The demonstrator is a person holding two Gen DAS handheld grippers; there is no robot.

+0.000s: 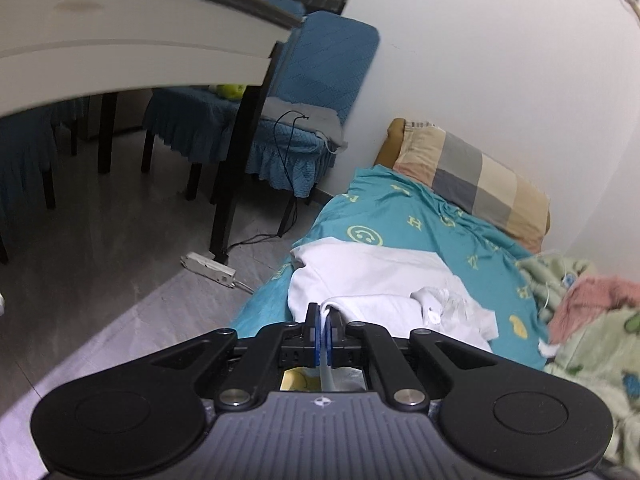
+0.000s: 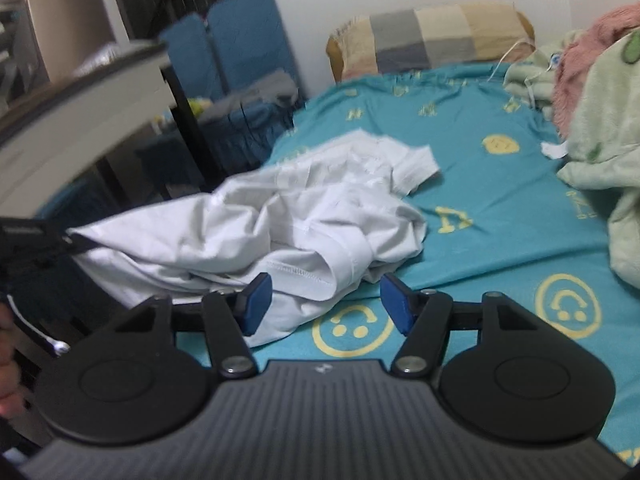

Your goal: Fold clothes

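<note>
A white shirt (image 2: 288, 216) lies crumpled on the teal bedsheet (image 2: 500, 208) near the bed's left edge. It also shows in the left wrist view (image 1: 372, 280). My left gripper (image 1: 324, 320) is shut on an edge of the white shirt, with cloth pinched between its blue pads. In the right wrist view the left gripper (image 2: 60, 240) appears at far left, pulling a corner of the shirt taut. My right gripper (image 2: 324, 304) is open, its blue pads on either side of the shirt's hem, just above the sheet.
A plaid pillow (image 1: 472, 180) lies at the head of the bed against the white wall. A green and pink blanket (image 2: 600, 120) is piled on the right. A desk (image 1: 120, 40), blue-covered chairs (image 1: 280, 128) and a power strip (image 1: 208, 266) stand on the floor to the left.
</note>
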